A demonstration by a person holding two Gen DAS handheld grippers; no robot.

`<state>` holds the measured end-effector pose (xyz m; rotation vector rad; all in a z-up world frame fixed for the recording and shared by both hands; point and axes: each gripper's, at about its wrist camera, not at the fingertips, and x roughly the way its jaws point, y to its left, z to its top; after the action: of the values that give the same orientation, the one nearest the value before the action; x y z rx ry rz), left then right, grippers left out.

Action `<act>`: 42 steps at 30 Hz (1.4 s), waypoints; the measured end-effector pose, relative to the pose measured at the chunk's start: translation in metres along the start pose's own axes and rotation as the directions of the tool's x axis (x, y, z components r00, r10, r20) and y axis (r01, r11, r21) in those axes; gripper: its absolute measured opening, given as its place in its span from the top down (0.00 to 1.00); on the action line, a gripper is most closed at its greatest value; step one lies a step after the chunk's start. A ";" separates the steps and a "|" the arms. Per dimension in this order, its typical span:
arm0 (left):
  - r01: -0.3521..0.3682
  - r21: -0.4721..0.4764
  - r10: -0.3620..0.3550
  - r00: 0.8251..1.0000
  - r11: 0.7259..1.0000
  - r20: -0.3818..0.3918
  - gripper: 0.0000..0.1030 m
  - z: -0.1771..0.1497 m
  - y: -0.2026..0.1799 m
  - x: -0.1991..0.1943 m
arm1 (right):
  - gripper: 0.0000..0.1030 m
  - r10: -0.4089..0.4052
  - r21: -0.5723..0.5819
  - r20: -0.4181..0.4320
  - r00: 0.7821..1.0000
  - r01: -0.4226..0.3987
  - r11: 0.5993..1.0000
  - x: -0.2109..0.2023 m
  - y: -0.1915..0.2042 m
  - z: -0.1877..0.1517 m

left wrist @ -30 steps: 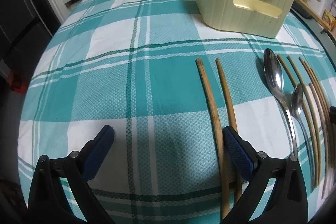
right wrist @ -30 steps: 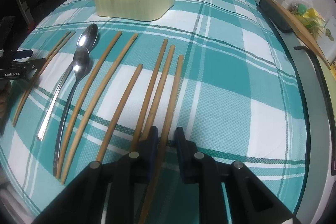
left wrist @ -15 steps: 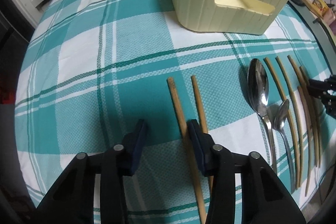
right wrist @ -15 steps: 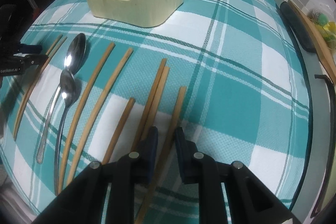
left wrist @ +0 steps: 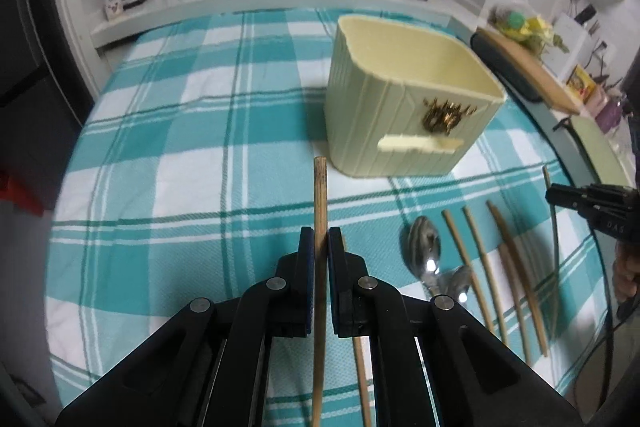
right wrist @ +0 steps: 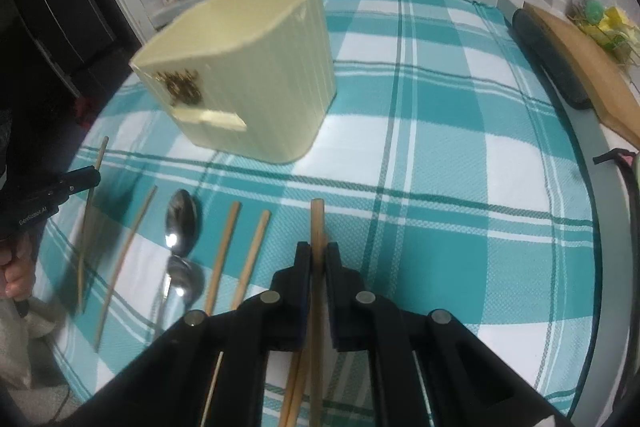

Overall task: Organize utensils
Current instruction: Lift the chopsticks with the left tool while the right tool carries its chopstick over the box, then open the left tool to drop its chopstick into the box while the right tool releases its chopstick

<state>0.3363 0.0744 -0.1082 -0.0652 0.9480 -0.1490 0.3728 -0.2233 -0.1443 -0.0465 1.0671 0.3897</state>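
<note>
At 1 o'clock from the left tool [left wrist: 319, 247], the cream holder [left wrist: 404, 115] awaits the chopstick [left wrist: 320, 203] clamped there, while the right tool [right wrist: 317, 255] clamps another chopstick [right wrist: 317, 223]: each long, thin stick may pivot and strike the holder's rim.

Eight wooden chopsticks [left wrist: 320, 203], two metal spoons [left wrist: 424, 251], one cream holder [left wrist: 372, 115]

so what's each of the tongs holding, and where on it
Left tongs: one chopstick, gripped partway along its shaft. Right tongs: another chopstick, gripped just behind its far end.
</note>
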 end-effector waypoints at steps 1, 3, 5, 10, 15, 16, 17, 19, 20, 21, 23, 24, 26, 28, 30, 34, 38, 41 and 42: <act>0.008 -0.006 -0.008 1.000 1.000 0.029 0.95 0.004 0.001 -0.014 | 0.93 0.009 -0.001 0.028 1.000 -0.009 1.000 -0.012 0.003 0.001; 0.030 -0.011 -0.029 0.996 0.999 0.080 0.95 0.006 0.000 -0.040 | 0.93 0.028 -0.005 0.088 0.996 -0.028 1.000 -0.040 0.011 0.002; 0.048 -0.009 -0.047 0.990 0.999 0.130 0.95 0.008 -0.004 -0.065 | 0.93 0.040 -0.016 0.140 0.989 -0.038 0.999 -0.066 0.019 0.003; 0.085 0.013 -0.086 0.972 0.996 0.219 0.95 0.014 -0.013 -0.109 | 0.93 0.059 -0.048 0.261 0.964 -0.048 0.998 -0.124 0.040 0.002; 0.118 0.032 -0.122 0.945 0.993 0.303 0.95 0.030 -0.025 -0.141 | 0.93 0.052 -0.054 0.377 0.925 -0.034 0.998 -0.157 0.054 0.005; 0.124 0.031 -0.128 0.939 0.992 0.320 0.95 0.036 -0.025 -0.146 | 0.93 0.045 -0.058 0.410 0.911 -0.023 0.998 -0.163 0.058 0.009; 0.132 0.032 -0.135 0.932 0.991 0.336 0.95 0.044 -0.027 -0.151 | 0.93 0.045 -0.063 0.440 0.897 -0.019 0.998 -0.169 0.061 0.014; 0.139 0.033 -0.142 0.919 0.990 0.368 0.95 0.062 -0.029 -0.160 | 0.93 0.050 -0.063 0.489 0.871 -0.022 0.998 -0.180 0.067 0.027; 0.140 0.032 -0.142 0.912 0.990 0.386 0.95 0.073 -0.030 -0.163 | 0.93 0.056 -0.063 0.510 0.858 -0.028 0.998 -0.184 0.069 0.036; 0.140 0.032 -0.140 0.906 0.990 0.398 0.95 0.082 -0.031 -0.165 | 0.93 0.060 -0.063 0.532 0.845 -0.032 0.997 -0.189 0.072 0.047; 0.135 0.023 -0.131 0.894 0.991 0.428 0.96 0.104 -0.033 -0.166 | 0.93 0.063 -0.070 0.574 0.816 -0.028 0.997 -0.197 0.077 0.070; 0.131 0.018 -0.125 0.889 0.991 0.441 0.96 0.115 -0.034 -0.165 | 0.93 0.065 -0.077 0.595 0.801 -0.024 0.997 -0.200 0.079 0.083; 0.119 0.010 -0.110 0.880 0.993 0.463 0.96 0.136 -0.036 -0.158 | 0.93 0.068 -0.087 0.632 0.772 -0.017 0.996 -0.204 0.083 0.105; 0.110 -0.004 -0.096 0.879 0.994 0.468 0.95 0.155 -0.038 -0.146 | 0.93 0.075 -0.096 0.657 0.750 -0.015 0.995 -0.202 0.087 0.129; 0.115 -0.023 -0.092 0.887 0.993 0.452 0.96 0.172 -0.038 -0.124 | 0.93 0.072 -0.096 0.671 0.738 -0.010 0.995 -0.192 0.088 0.148; 0.095 -0.051 -0.067 0.918 0.994 0.391 0.96 0.189 -0.040 -0.071 | 0.93 0.049 -0.078 0.644 0.763 0.002 0.997 -0.153 0.083 0.176; 0.083 -0.080 -0.056 0.954 0.993 0.294 0.96 0.189 -0.038 -0.015 | 0.93 0.033 -0.057 0.542 0.840 -0.002 0.998 -0.101 0.072 0.187; 0.061 -0.075 -0.042 0.971 0.995 0.237 0.96 0.185 -0.041 0.017 | 0.93 0.031 -0.045 0.459 0.888 -0.011 0.999 -0.065 0.065 0.187; 0.057 -0.072 -0.040 0.974 0.996 0.222 0.96 0.183 -0.043 0.026 | 0.93 0.027 -0.044 0.441 0.897 -0.008 0.999 -0.056 0.062 0.186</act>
<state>0.4960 0.0265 -0.0173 -0.1741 0.7303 -0.1462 0.4850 -0.1400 0.0039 0.0160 0.6080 0.4145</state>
